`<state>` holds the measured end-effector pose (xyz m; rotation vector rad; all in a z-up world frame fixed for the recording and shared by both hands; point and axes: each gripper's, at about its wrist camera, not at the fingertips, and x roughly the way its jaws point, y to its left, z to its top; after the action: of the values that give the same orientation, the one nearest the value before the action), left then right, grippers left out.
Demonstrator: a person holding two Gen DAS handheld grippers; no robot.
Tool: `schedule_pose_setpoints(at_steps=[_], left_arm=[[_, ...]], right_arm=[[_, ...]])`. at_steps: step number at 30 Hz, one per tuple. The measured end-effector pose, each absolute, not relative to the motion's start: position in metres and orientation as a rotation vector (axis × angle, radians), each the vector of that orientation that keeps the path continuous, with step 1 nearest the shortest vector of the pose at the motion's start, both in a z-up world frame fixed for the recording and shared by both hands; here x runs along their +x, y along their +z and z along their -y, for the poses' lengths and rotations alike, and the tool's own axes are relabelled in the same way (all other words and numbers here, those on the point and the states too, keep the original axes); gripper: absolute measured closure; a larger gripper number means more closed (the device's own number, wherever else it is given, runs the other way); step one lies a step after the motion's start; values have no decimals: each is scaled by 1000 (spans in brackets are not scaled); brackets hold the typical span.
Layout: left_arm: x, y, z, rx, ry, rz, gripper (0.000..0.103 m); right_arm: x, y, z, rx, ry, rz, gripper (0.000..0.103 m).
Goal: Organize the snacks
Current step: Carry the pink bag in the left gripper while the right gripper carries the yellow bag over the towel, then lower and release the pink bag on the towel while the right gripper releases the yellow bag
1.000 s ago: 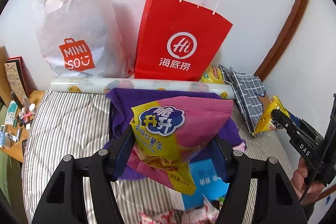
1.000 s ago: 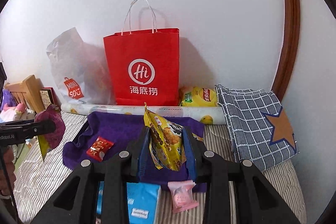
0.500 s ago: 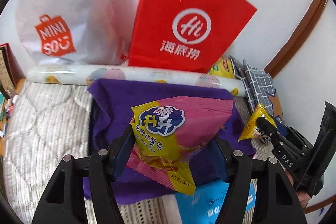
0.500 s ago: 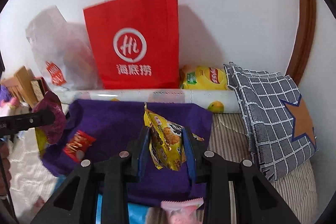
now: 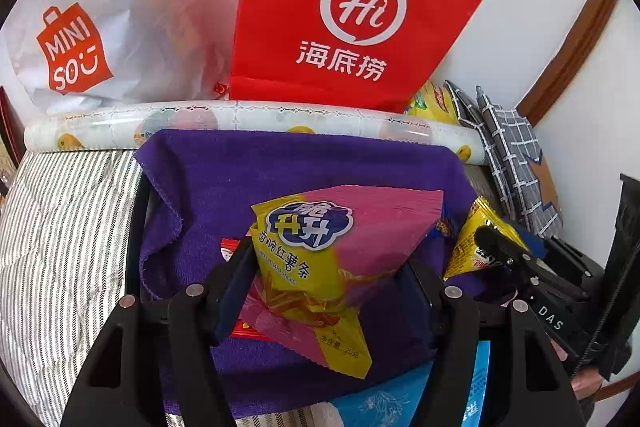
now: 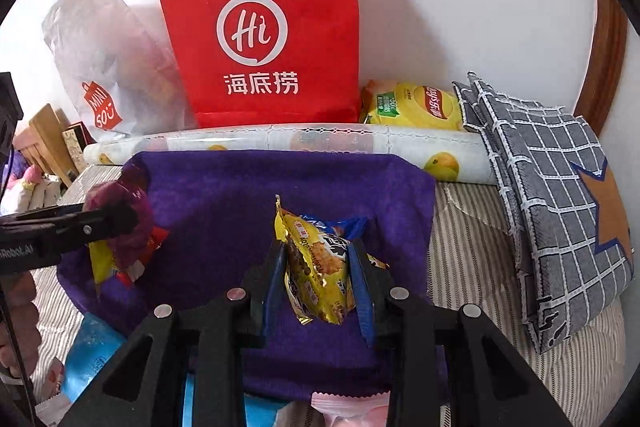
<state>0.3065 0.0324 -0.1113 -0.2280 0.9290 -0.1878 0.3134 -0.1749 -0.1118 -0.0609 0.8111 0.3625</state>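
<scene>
Snacks sit in both grippers above a purple towel [image 5: 304,163]. From the left wrist, the left gripper [image 5: 326,287] clamps a pink-and-yellow sweet potato stick bag [image 5: 340,243], its jaws fairly wide around it; a red packet [image 5: 230,247] peeks out behind the left finger, and the right gripper [image 5: 486,233] shows at the right edge. From the right wrist, the right gripper [image 6: 318,275] has a yellow biscuit packet [image 6: 316,267] between its narrow jaws, which are easing open. Only this view shows the whole yellow chip bag [image 6: 416,107] by the far wall. A red paper bag [image 6: 264,27] and a white plastic bag [image 6: 104,59] stand behind a striped bed [image 6: 464,259].
</scene>
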Motion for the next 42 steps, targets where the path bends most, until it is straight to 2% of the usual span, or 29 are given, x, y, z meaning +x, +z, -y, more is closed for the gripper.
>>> schedule_pose_setpoints(at_steps=[3, 5, 7, 12, 15, 16, 22, 30, 42], left_arm=[[305, -113, -29, -210, -184, -925, 37], [304, -113, -27, -201, -182, -922, 36], [305, -114, -27, -204, -182, -924, 36], [306, -115, -34, -247, -191, -931, 33], [306, -114, -36, -274, -203, -936, 28], [305, -113, -37, -284, -205, -935, 24], [301, -105, -33, -280, -204, -916, 17], [284, -91, -41, -345, -220, -888, 17], [238, -79, -55, -319, -202, -866, 19]], right_arm=[[314, -112, 175, -58, 364, -808, 71], [315, -113, 176, -47, 366, -814, 67], [315, -114, 176, -34, 388, -830, 58], [309, -110, 174, -41, 406, -804, 52], [303, -105, 177, -29, 403, -779, 51], [302, -103, 179, -21, 402, -774, 49], [288, -87, 198, 28, 357, -747, 49], [260, -89, 238, 3, 188, -775, 49], [238, -124, 236, -4, 317, -909, 53]])
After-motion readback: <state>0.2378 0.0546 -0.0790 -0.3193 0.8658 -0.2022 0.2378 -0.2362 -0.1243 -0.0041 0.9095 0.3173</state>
